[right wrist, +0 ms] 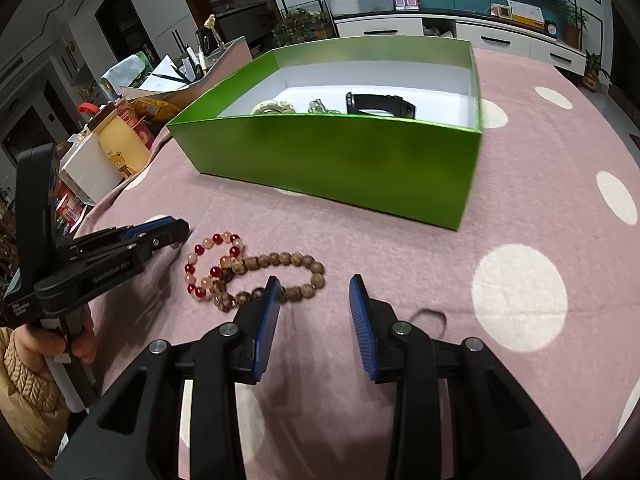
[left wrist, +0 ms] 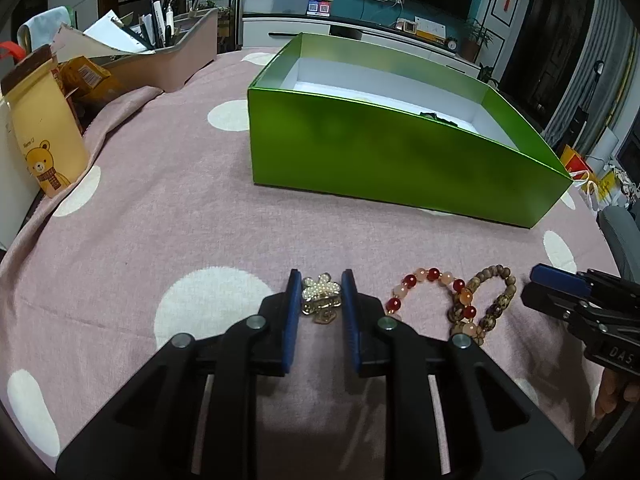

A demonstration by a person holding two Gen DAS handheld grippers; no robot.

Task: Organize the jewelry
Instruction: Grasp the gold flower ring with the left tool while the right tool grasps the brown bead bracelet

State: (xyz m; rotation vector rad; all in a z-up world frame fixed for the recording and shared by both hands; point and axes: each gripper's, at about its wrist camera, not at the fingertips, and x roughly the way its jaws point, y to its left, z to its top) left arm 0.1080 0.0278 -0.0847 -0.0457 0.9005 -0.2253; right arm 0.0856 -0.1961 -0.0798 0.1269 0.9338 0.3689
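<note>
On the pink polka-dot tabletop (left wrist: 160,200), the left tool (left wrist: 320,280) straddles a pearl-and-gold brooch (left wrist: 321,298), blue pads spread either side, not yet pinching. Close squarely on its body, then lift toward the far green cardboard box (left wrist: 380,160). The right tool (right wrist: 314,284) is spread, empty, near two beaded bracelets (right wrist: 256,270).

The left gripper (left wrist: 321,280) sits low at 6 o'clock, its blue pads apart on either side of a pearl brooch (left wrist: 321,297) on the pink dotted cloth (left wrist: 180,208). Red and wooden bracelets (left wrist: 452,300) lie overlapping at 4 o'clock; the green box (left wrist: 384,160) stands toward 1 o'clock.
</note>
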